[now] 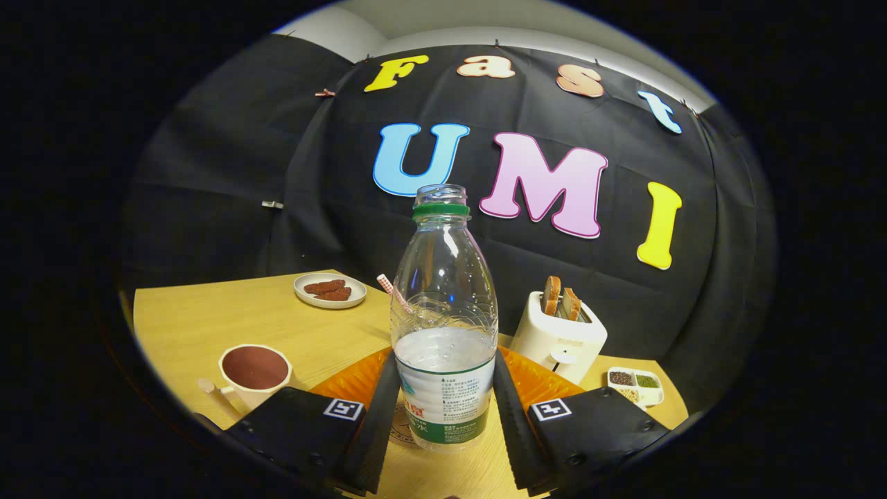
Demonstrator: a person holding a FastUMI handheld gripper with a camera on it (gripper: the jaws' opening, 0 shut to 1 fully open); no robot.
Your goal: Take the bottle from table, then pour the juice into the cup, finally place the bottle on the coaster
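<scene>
Now upright between the fingers: clear plastic bottle (444,333), cap off, green ring at the neck, pale liquid filling roughly the lower half, label wrapped round the base. Gripper (444,409) clamped on bottle, one finger pressed against each side at label height, both fingers slanting inward toward the top. Bottle base low over the yellow wooden table (208,319), just ahead of a round brownish coaster (400,419) partly hidden behind the left finger and the bottle; contact between base and table or coaster impossible to tell. Behind the bottle, an orange ribbed mat (533,381) spreading to either side. Off to the left of the fingers, near them, a cream cup (254,374) with a handle pointing left, holding dark reddish-brown liquid close to the rim. Farther back on the table, beyond the cup, a small pale plate (330,290) with two reddish-brown pieces on it. Poking out from behind the bottle's left shoulder, a red-and-white striped straw (391,290), tilted. To the right, beyond the mat, a white toaster (560,338) with two slices of bread standing in its slots. Right of the toaster, near the table's edge, a small divided white dish (635,385) with dark, green and pale grains in separate compartments.
</scene>
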